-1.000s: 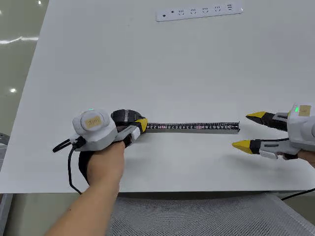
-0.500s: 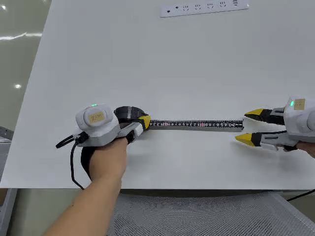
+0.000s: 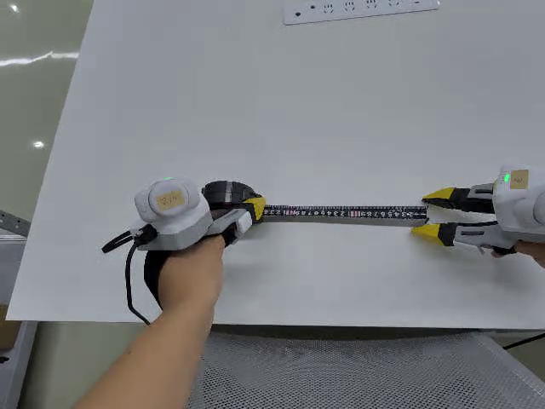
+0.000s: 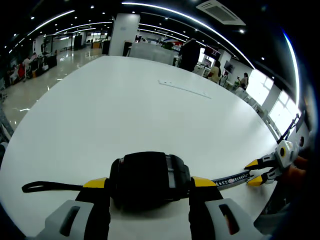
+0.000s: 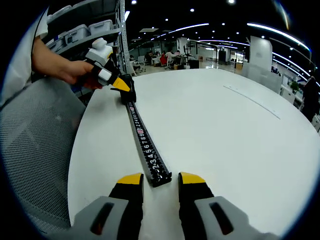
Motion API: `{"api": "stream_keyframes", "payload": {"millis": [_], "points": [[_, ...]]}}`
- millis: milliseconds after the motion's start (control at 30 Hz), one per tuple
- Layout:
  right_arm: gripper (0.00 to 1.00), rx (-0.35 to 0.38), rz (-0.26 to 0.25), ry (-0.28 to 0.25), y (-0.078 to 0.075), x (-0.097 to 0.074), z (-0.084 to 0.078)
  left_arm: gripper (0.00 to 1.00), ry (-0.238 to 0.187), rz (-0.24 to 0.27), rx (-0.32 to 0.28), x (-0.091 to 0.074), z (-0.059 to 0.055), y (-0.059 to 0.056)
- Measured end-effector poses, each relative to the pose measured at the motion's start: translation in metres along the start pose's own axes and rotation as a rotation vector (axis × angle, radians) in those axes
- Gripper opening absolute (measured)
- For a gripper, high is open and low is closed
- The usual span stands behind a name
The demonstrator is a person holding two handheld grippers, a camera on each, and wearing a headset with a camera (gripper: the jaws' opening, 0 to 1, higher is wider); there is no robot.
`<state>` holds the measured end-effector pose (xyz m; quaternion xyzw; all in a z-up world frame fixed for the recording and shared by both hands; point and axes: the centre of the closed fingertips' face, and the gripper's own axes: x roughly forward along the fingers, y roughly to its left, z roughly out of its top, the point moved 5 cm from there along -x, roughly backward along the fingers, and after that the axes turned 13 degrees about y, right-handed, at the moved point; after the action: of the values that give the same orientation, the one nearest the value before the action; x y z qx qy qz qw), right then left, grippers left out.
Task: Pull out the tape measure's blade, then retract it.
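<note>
Right claw (image 3: 431, 213), half-open, has reached the blade (image 3: 341, 212) tip; left claw (image 4: 149, 182) grips the case (image 3: 223, 194).

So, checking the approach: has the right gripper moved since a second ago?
Yes: the right gripper has closed in leftward on the blade tip, which its jaws now straddle.

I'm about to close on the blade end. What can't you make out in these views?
Tape measure case: the left tool hides its blade mouth in the head view; too dark for a lock switch in the left gripper view.
Blade end hook: too small in the head view, overlapped by the right tool.
Power strip: cut off by the head view's top edge.
</note>
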<state>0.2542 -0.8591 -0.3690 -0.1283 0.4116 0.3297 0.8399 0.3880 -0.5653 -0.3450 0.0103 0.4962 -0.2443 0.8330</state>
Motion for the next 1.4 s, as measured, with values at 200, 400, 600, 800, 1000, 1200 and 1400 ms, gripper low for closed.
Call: {"api": "stream_keyframes", "payload": {"millis": [200,400,600,800,1000,1200,1400], "points": [[0.18,-0.040,-0.019,0.000,-0.0034,-0.0019,-0.0027,0.61,0.002,-0.001,-0.001,0.0001,0.0000,-0.0003],[0.17,-0.046,-0.007,-0.010,-0.0044,-0.0018,-0.0019,0.61,0.003,-0.001,-0.001,0.0003,0.0002,0.0001],[0.16,-0.061,0.006,-0.015,-0.0037,-0.0001,-0.0007,0.61,0.004,-0.001,-0.001,0.0003,0.0004,0.0002],[0.14,-0.076,0.013,-0.017,-0.0025,0.0016,0.0013,0.61,0.007,-0.003,-0.001,0.0011,0.0006,0.0010],[0.14,-0.085,0.014,-0.020,-0.0003,0.0013,0.0005,0.61,0.006,-0.002,0.001,0.0012,0.0008,0.0015],[0.13,-0.079,0.003,-0.029,0.0007,0.0007,-0.0004,0.61,-0.004,0.006,0.004,0.0010,0.0006,0.0014],[0.13,-0.063,-0.001,-0.038,0.0013,0.0008,-0.0011,0.62,-0.021,0.027,0.017,0.0000,0.0004,-0.0005]]}}
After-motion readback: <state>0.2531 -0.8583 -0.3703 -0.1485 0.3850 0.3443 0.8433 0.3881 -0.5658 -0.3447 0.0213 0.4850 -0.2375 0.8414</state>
